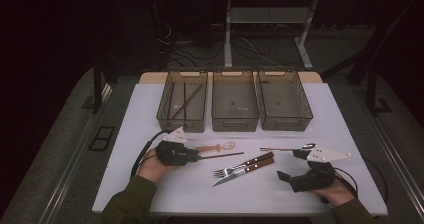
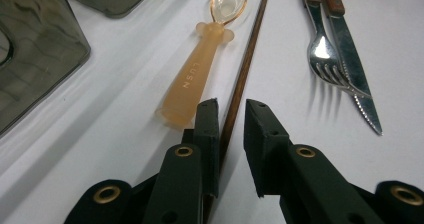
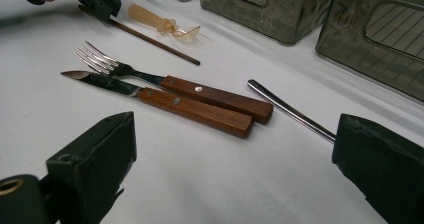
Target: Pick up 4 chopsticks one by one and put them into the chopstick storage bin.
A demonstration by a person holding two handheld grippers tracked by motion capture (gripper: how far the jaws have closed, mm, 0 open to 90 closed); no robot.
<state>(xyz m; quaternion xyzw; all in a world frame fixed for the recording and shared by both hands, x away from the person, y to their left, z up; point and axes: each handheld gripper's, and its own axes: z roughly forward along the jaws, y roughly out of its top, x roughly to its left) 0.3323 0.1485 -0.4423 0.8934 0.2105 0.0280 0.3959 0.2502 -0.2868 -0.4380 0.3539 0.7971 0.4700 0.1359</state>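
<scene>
A white table (image 1: 150, 184) carries three grey mesh baskets (image 1: 235, 101) in a row along its far edge; the left basket (image 1: 183, 100) has thin brown sticks lying in it. Nearer, in the middle, a fork (image 1: 235, 167) and a knife (image 1: 245, 171) with wooden handles lie side by side, touching. To the right lies a metal spoon (image 1: 285, 148), its bowl beside the right gripper (image 1: 292, 165), whose jaws stand wide apart with nothing between them.

At the left, the left gripper (image 2: 231, 106) sits low over the near end of a brown chopstick (image 2: 247, 64). The stick runs between the two jaws, close against the left one; a gap shows on the right side, so the jaws are narrowed around it but not clearly pressing. Just left of the chopstick, almost parallel, lies a small orange plastic spoon (image 2: 200, 66).
</scene>
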